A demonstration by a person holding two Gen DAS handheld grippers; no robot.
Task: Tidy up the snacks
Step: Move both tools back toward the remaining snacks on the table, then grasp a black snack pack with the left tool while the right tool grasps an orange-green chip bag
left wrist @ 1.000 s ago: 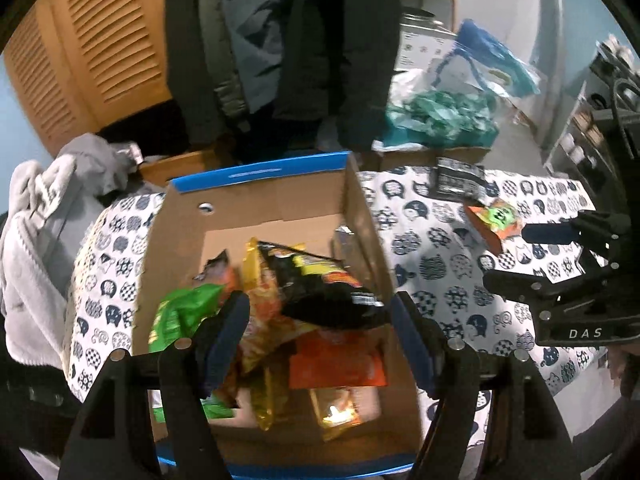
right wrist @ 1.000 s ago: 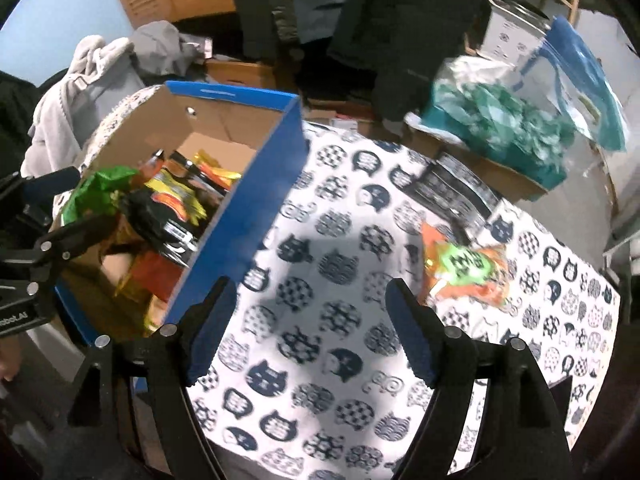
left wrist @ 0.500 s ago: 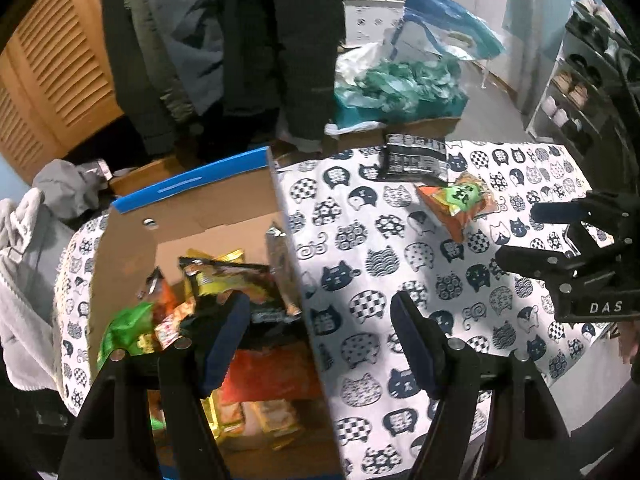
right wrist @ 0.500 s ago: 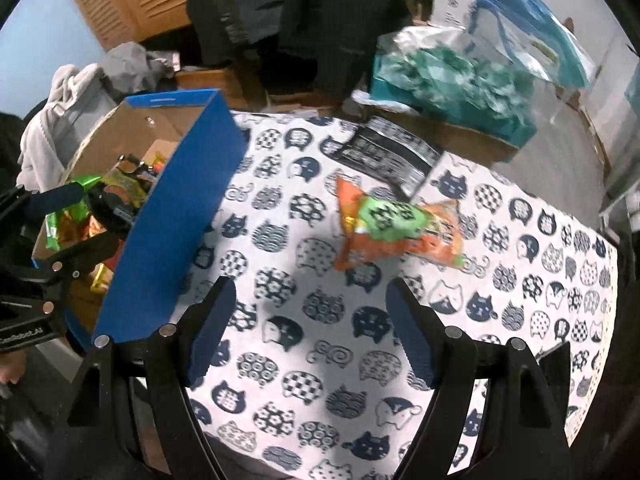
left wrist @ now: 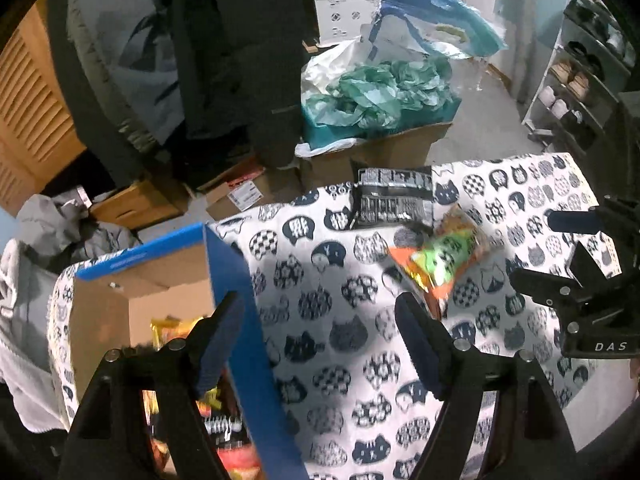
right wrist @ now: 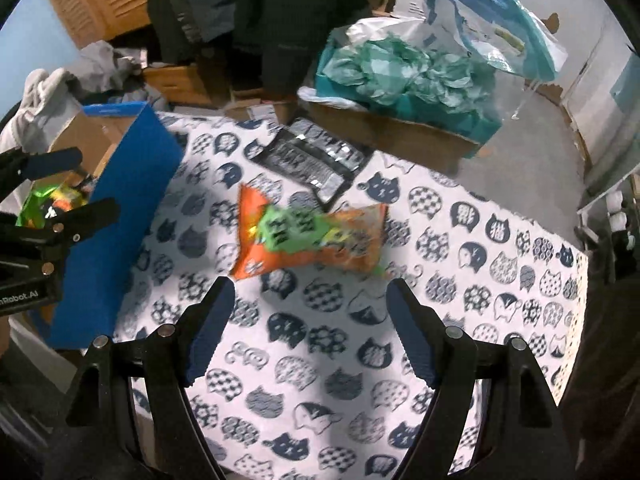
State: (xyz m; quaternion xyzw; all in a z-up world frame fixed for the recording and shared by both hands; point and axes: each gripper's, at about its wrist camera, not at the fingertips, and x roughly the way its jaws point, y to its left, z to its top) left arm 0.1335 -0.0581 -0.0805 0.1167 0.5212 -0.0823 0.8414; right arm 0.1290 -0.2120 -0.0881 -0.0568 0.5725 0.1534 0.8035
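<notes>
An orange and green snack bag (right wrist: 308, 240) lies on the cat-print tablecloth (right wrist: 360, 360), just beyond my open, empty right gripper (right wrist: 310, 332). It also shows in the left wrist view (left wrist: 444, 260). A black and silver snack bag (right wrist: 316, 160) lies behind it, also seen in the left wrist view (left wrist: 394, 202). A blue cardboard box (left wrist: 240, 320) holds several snack packets (left wrist: 176, 328) at the left. My left gripper (left wrist: 320, 344) is open and empty, straddling the box's right wall. The box also shows in the right wrist view (right wrist: 128, 216).
Beyond the table's far edge stand a cardboard box with teal plastic bags (right wrist: 408, 76), hanging dark coats (left wrist: 240, 60) and a wooden louvred door (left wrist: 28, 108). Grey clothing (left wrist: 24, 300) is piled at the left. A shoe rack (left wrist: 580, 80) stands at the right.
Both grippers have swung right, away from the box interior. The left one now straddles the box's right wall; the orange bag sits closer in front of the right gripper.
</notes>
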